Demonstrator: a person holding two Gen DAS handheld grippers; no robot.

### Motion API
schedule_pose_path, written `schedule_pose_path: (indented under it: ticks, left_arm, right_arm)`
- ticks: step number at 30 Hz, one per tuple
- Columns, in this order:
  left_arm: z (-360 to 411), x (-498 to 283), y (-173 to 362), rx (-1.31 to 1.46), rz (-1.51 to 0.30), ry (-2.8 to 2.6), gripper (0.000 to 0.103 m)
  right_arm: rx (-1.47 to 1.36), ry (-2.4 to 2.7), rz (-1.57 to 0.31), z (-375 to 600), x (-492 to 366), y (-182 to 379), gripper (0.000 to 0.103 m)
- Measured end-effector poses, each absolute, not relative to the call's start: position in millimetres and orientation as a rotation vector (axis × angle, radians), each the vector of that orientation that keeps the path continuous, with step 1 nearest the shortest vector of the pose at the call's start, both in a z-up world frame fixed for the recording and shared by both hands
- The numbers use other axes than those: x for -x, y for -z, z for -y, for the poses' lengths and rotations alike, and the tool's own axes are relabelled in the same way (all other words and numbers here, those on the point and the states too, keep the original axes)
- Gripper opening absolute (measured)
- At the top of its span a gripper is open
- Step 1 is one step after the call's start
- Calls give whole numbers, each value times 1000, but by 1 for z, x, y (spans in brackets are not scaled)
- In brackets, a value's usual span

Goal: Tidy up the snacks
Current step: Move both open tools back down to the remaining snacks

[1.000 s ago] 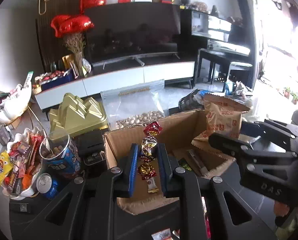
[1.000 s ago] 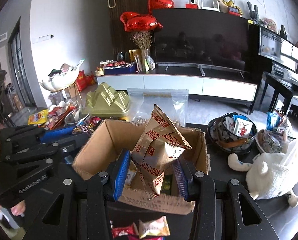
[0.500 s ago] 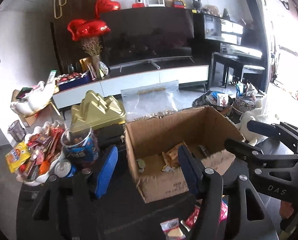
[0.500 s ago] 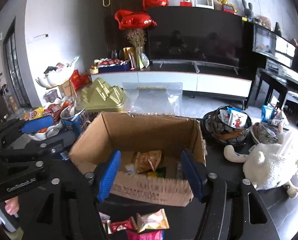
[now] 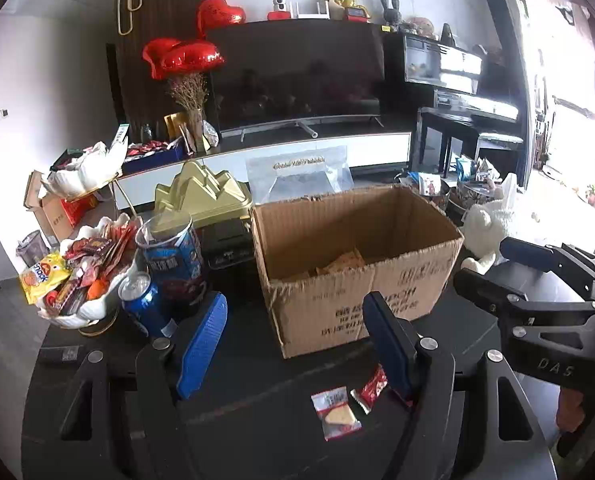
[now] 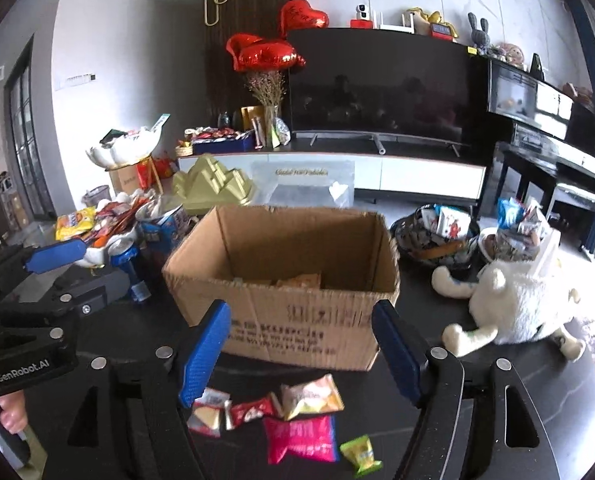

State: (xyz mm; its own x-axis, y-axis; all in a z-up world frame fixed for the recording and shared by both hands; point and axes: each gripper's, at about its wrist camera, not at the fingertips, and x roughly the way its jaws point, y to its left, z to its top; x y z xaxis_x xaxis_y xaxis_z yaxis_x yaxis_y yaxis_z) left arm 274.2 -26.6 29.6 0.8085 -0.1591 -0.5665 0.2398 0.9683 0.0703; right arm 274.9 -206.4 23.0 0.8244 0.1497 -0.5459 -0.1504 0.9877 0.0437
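Observation:
An open cardboard box stands on the dark table with snack packets lying in its bottom. My left gripper is open and empty, pulled back in front of the box. My right gripper is open and empty, also short of the box. Loose packets lie on the table before the box: a clear biscuit packet and a red one in the left wrist view; in the right wrist view a red candy, an orange packet, a pink packet and a green one.
Left of the box stand a white bowl of snacks, a blue can and a blue tub. A gold box and a clear bag lie behind. A white plush toy and snack baskets are on the right.
Both grippers opened and dropped their snacks, the candy string and the biscuit bag, into the box. Both have since pulled back from it and the loose packets on the table came into view.

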Motion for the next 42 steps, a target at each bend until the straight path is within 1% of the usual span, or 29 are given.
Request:
schedule_pose_path:
  ticks: [11,20,21,35,42]
  left_arm:
    - [21,-244,2,-129,-589,179,70]
    - [25,-245,27,-140,-642,190,70]
    - [25,-245,29,-134,-647,197,71]
    - [33,-267,87,-114,-827,258,72]
    - [36,-274,109,-112,-880,256,71]
  right_arm:
    - [-46,-144,-621,212,-252,8,74]
    - [-66,-151,-701,215,-249,37,74]
    - [-68,-152,-713,215,-250,40,74]
    - [-77,-192,-860,213,-266,89,74]
    - [-83,-192,-917,215,-274,110,74]
